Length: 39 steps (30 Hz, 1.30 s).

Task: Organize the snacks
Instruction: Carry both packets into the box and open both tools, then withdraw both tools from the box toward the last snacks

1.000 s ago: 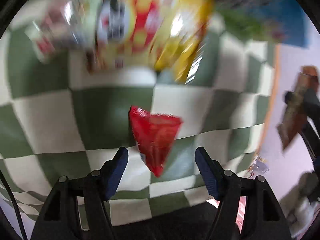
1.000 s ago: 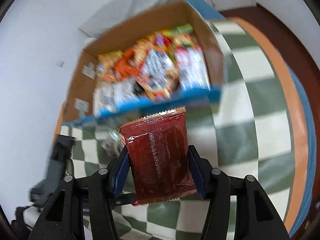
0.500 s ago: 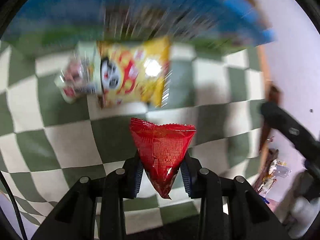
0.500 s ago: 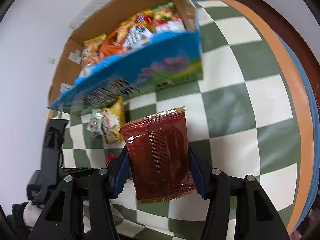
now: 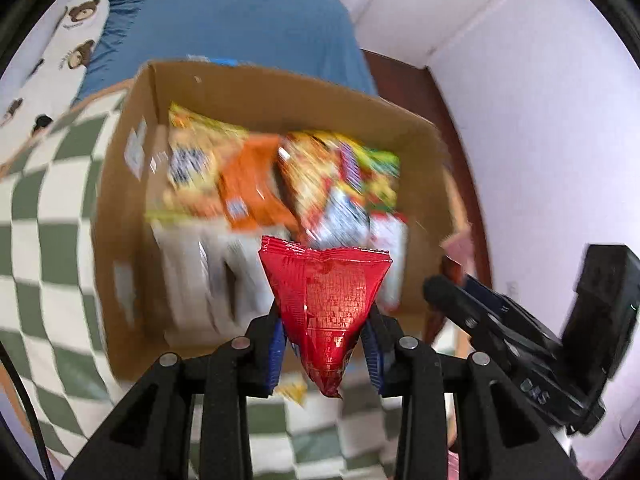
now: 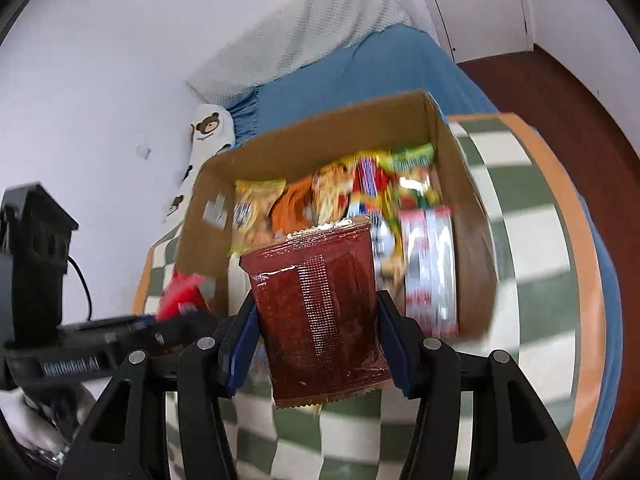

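Note:
My left gripper [image 5: 325,344] is shut on a bright red snack packet [image 5: 326,296] and holds it up in front of the open cardboard box [image 5: 132,184], which holds several colourful snack bags [image 5: 256,184]. My right gripper [image 6: 316,340] is shut on a dark red-brown packet [image 6: 320,304], also raised before the same box [image 6: 320,128]. The left gripper with its red packet [image 6: 182,290] shows at the left of the right wrist view. The right gripper shows at the right of the left wrist view [image 5: 480,312].
The box stands on a green and white checked cloth [image 6: 532,248] over a table with an orange edge [image 6: 576,240]. A yellow packet [image 5: 294,392] lies on the cloth below my left gripper. Behind are a blue bed [image 5: 224,32], a bear-print pillow [image 5: 52,48] and white walls.
Both grippers have risen and tilted up toward the box opening, each keeping its packet. A second ago the left gripper was open around the red packet on the cloth; it has closed on it.

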Tool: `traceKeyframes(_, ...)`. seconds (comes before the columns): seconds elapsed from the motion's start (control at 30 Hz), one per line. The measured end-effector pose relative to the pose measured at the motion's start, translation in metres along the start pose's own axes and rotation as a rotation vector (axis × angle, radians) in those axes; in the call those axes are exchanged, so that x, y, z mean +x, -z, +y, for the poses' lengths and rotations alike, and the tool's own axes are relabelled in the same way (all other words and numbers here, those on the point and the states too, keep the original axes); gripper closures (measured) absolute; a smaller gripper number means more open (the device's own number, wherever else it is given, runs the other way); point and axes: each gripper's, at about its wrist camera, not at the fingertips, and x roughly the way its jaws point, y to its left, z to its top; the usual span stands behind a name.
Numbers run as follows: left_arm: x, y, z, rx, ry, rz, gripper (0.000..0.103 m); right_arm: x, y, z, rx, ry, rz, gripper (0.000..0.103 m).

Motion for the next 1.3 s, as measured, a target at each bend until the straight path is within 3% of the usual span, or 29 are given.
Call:
traceKeyframes(0.13,0.025,-0.037,0.022,-0.026,-0.061,0.034,0.072,0.045,-0.039,0.001,-0.005,0.047,0.034,0.045)
traceKeyframes(0.27,0.044,-0.052,0.034,-0.059,-0.113,0.072,0.07,0.09,-0.064,-0.002,-0.002,0.091,0.098,0.044)
traceKeyframes(0.37,0.053,-0.054,0.038,-0.066,-0.151,0.069,0.061,0.121,-0.069,-0.009,0.003,0.118,0.181,0.03)
traceKeyframes(0.4,0.055,-0.054,0.04,-0.067,-0.161,0.072,0.048,0.127,-0.069,-0.009,-0.004,0.127,0.195,0.024)
traceKeyframes(0.43,0.057,-0.053,0.041,-0.058,-0.171,0.035,0.024,0.134,-0.069,-0.01,-0.015,0.158,0.21,0.011)
traceKeyframes(0.5,0.057,-0.053,0.043,-0.05,-0.196,0.025,0.009,0.139,-0.066,-0.011,-0.029,0.19,0.214,0.005)
traceKeyframes(0.9,0.047,-0.028,0.029,0.023,-0.256,-0.057,0.004,0.116,-0.053,-0.017,-0.075,0.302,0.156,0.005)
traceKeyframes(1.3,0.002,0.025,-0.009,0.087,-0.293,-0.221,0.004,0.035,-0.022,-0.001,-0.089,0.34,0.005,0.005)
